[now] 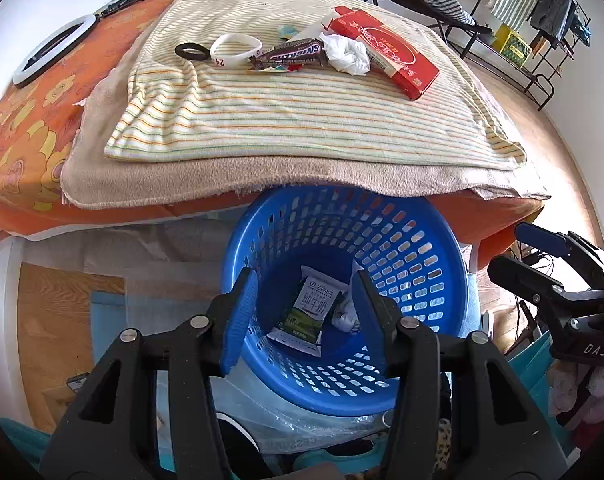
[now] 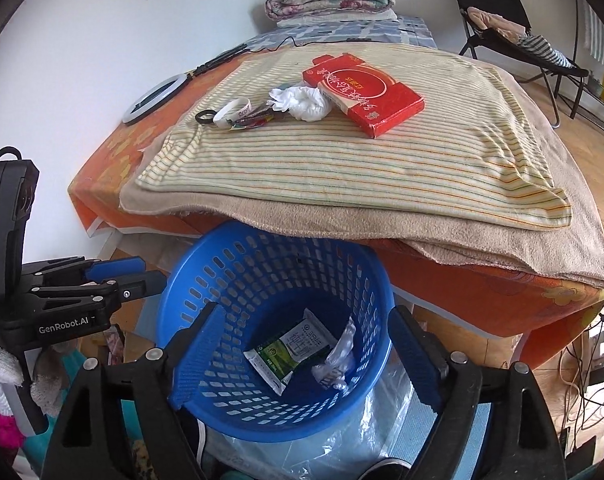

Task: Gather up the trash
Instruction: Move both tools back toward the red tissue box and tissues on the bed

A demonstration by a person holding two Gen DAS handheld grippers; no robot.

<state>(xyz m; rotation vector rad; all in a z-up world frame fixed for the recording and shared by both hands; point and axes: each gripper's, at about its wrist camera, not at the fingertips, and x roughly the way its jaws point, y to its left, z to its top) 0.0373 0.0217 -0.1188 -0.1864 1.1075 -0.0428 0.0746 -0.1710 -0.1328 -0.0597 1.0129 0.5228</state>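
My left gripper (image 1: 302, 316) was spread and empty, poised over the blue basket (image 1: 430, 248); right gripper (image 2: 306, 356) the same, jaws apart, nothing held. Inside the basket lay a green-white packet (image 2: 290, 350) and a crumpled wrapper (image 2: 338, 360). Above the basket on the striped towel (image 1: 302, 120): Snickers wrapper (image 1: 298, 54), white tissue wad (image 1: 348, 54), red box (image 1: 386, 52). Likely next: reach up, pinch the tissue at its bulk, avoid snagging the towel. Both grippers were angled downward at the basket mouth.
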